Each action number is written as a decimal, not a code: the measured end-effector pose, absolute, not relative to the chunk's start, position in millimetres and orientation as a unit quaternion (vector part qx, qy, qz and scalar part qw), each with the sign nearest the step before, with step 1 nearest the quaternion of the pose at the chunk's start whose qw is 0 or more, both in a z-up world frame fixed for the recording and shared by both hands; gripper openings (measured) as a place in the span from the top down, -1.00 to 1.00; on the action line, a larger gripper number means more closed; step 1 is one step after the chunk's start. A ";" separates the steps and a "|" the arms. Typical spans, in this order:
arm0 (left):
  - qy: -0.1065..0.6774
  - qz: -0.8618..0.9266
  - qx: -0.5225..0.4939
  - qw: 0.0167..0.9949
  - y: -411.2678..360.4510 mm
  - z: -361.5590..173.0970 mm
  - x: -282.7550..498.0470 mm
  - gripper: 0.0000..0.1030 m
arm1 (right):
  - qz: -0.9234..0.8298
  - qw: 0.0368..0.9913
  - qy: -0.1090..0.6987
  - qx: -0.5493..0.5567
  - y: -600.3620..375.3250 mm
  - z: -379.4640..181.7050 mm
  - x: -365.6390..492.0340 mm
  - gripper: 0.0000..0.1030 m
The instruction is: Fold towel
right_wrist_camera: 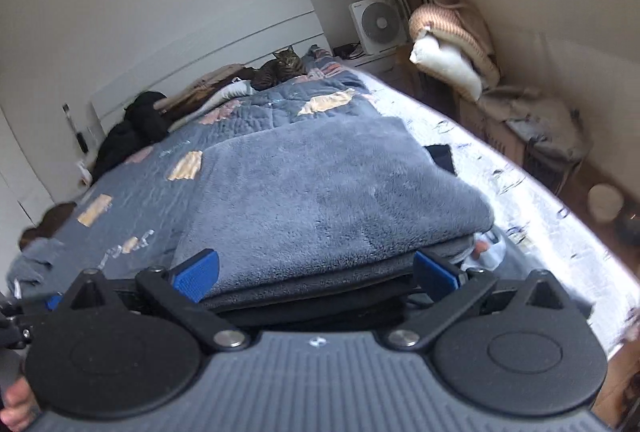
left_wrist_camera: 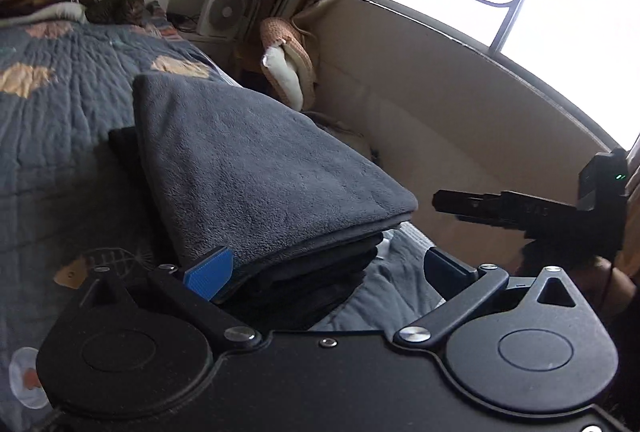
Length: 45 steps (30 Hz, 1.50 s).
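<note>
A thick grey fleece towel [left_wrist_camera: 256, 168], folded into several layers, lies on the bed's blue quilted bedspread with tan patches [left_wrist_camera: 52, 120]. Part of a dark folded cloth [left_wrist_camera: 124, 148] shows under its far side.

The left claw [left_wrist_camera: 324, 268] stands wide open at the near edge of the stack. Its left blue pad [left_wrist_camera: 210, 272] presses against the layered side of the towel, and its right blue pad [left_wrist_camera: 446, 266] is well apart from the fabric, over the bedspread. It holds nothing.

The right claw [right_wrist_camera: 316, 274] is also spread wide, with the towel's [right_wrist_camera: 320, 192] stacked edge between its two blue pads [right_wrist_camera: 196, 276]. Whether the pads actually squeeze the layers cannot be told; they sit just beside or against the stack's ends.

In the left view, the right tool's black body [left_wrist_camera: 520, 212] juts in from the right, near the towel's corner.

At the head of the bed a tabby cat [right_wrist_camera: 280, 70] lies by the pillows, and a white box fan [right_wrist_camera: 378, 22] stands beyond it. A fingertip [right_wrist_camera: 16, 404] shows at the lower left of the right view.
</note>
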<state>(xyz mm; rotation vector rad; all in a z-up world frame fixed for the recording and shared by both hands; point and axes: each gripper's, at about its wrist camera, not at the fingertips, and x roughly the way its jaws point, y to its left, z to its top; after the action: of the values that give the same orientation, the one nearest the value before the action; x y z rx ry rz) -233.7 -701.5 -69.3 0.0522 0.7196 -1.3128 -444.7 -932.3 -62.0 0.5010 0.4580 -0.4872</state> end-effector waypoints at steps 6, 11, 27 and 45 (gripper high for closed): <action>0.306 -0.567 0.030 0.764 -698.0 -58.7 -247.9 -0.99 | -0.251 0.913 0.234 0.223 -913.8 -42.3 -452.1 -1.00; 0.312 -0.551 0.054 0.772 -697.3 -52.7 -255.3 -0.99 | -0.257 0.909 0.247 0.217 -905.0 -34.4 -456.3 -1.00; 0.334 -0.498 0.078 0.796 -700.1 -41.6 -282.2 -0.99 | -0.239 0.913 0.261 0.204 -903.0 -11.9 -470.9 -1.00; 0.336 -0.467 0.136 0.807 -748.8 -27.6 -294.3 -0.99 | -0.225 0.907 0.301 0.192 -950.4 -4.0 -462.4 -1.00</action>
<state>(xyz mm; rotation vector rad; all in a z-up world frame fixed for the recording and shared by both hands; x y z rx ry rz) -294.3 -748.8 -27.6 0.2902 0.7182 -0.9985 -462.4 -950.4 -4.0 0.3955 0.6217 -0.4644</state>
